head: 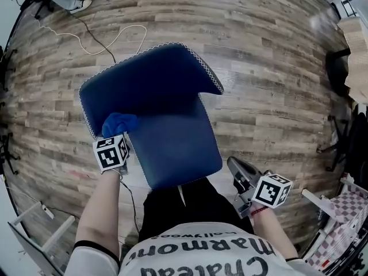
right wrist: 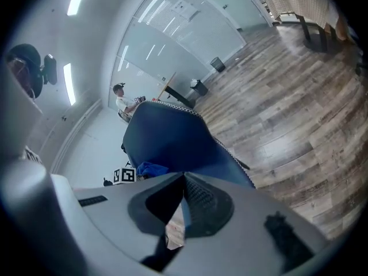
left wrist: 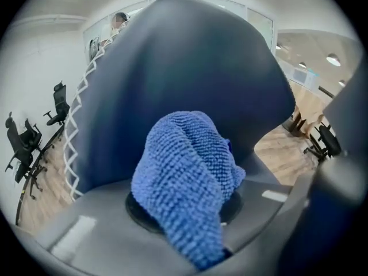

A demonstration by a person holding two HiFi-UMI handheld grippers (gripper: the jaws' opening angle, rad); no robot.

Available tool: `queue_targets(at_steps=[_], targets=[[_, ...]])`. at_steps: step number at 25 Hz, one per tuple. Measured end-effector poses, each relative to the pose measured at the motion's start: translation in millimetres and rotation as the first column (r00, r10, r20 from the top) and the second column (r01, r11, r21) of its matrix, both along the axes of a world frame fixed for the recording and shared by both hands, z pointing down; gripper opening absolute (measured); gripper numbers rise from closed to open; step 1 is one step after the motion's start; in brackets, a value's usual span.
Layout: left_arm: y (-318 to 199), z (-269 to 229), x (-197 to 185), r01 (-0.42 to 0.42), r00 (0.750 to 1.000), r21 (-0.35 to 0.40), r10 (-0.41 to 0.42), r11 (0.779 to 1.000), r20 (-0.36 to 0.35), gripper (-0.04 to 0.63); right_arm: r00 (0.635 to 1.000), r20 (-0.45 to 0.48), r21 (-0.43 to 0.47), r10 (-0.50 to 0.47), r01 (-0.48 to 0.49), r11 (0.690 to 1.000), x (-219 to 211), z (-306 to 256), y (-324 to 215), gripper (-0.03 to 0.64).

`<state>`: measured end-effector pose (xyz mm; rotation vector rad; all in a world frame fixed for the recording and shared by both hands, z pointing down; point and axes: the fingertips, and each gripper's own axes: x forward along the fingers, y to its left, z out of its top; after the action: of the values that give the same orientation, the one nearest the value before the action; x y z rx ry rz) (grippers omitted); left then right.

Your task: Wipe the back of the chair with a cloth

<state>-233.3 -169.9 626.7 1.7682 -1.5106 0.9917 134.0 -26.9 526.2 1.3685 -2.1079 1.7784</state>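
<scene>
The blue padded chair (head: pixel 167 96) stands right in front of me in the head view, its back edged with white stitching. My left gripper (head: pixel 118 133) is shut on a bunched blue cloth (head: pixel 119 122) and holds it against the left part of the chair's back. In the left gripper view the cloth (left wrist: pixel 184 177) fills the jaws, with the chair's back (left wrist: pixel 190 68) close behind it. My right gripper (head: pixel 238 172) hangs low at the right, apart from the chair, jaws shut on nothing. The right gripper view shows the chair (right wrist: pixel 167 142) and the cloth (right wrist: pixel 150 169) from the side.
Wood-plank floor lies all around. A thin cable (head: pixel 98 39) trails behind the chair, near a person's feet (head: pixel 77 4). A white frame (head: pixel 40 223) sits at lower left and a checkered item (head: pixel 345 223) at lower right. Black office chairs (left wrist: pixel 23 142) line the wall.
</scene>
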Motion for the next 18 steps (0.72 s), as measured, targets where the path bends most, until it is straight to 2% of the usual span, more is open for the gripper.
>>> queue_targets(at_steps=[5,9,14,18], targets=[[-19,8,10,0.077,0.995,-0.016,-0.078,0.997,-0.058,0.074,1.0,-0.019,-0.011,-0.015,0.015,1.0,0,-2,0,0.014],[-29,18,25,0.027,0.998,0.001,-0.027,1.0,-0.063,0.075,0.999,-0.036,-0.032,-0.01,0.009,0.999,11,4,8,0.014],[-31,26,49,-0.033,0.997,-0.019,0.032,0.999,-0.073,0.075,1.0,-0.028,-0.068,0.002,-0.003,0.998,15,13,23,0.014],[-41,26,81,-0.086,0.99,-0.018,0.083,0.996,-0.113,0.074,1.0,-0.016,-0.075,0.012,-0.013,0.997,19,15,28,0.015]])
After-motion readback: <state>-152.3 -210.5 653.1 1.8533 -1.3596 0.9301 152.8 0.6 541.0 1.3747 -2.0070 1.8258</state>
